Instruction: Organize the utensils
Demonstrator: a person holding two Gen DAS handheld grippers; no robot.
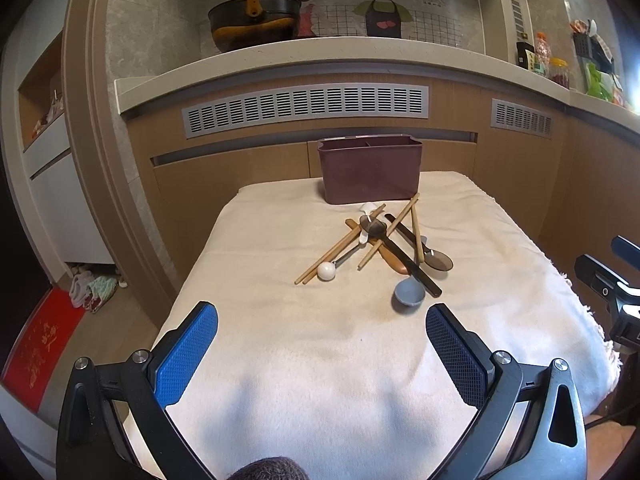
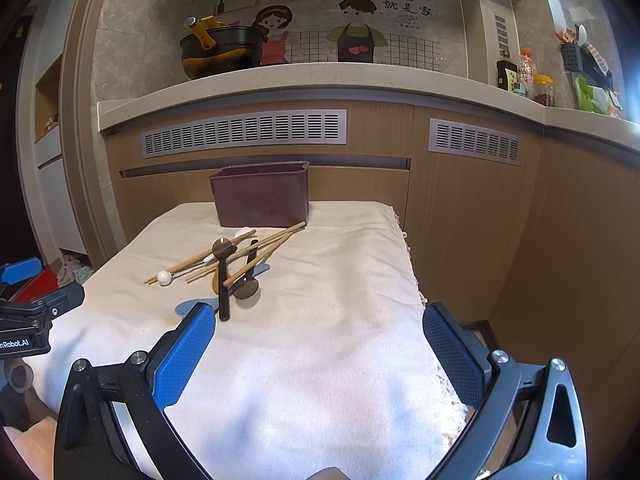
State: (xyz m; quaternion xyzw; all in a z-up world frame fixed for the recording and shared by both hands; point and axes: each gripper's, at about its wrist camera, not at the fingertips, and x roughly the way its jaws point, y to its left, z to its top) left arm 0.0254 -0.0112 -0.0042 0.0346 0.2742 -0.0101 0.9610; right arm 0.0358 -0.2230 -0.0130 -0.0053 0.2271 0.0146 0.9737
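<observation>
A pile of utensils [image 1: 380, 240] lies on a cream towel [image 1: 300, 340]: several wooden chopsticks [image 1: 336, 252], a grey-blue spoon [image 1: 409, 292], a dark metal spoon [image 1: 438, 260], a white ball-ended stick [image 1: 326, 271] and a black handle [image 1: 416, 270]. A maroon holder box [image 1: 370, 174] stands behind the pile. My left gripper [image 1: 322, 320] is open and empty, in front of the pile. My right gripper [image 2: 316, 320] is open and empty; the pile [image 2: 232, 264] and the box [image 2: 260, 194] lie ahead to its left. The grey-blue spoon [image 2: 188, 307] is partly hidden by its left finger.
The towel covers a small table in front of wooden cabinets [image 1: 240, 168]. A counter [image 1: 320, 56] above holds a black pot [image 1: 256, 20] and jars [image 1: 558, 72]. The towel's right edge [image 2: 416, 280] drops off near the cabinets. Slippers and a red mat [image 1: 40, 352] lie on the floor at left.
</observation>
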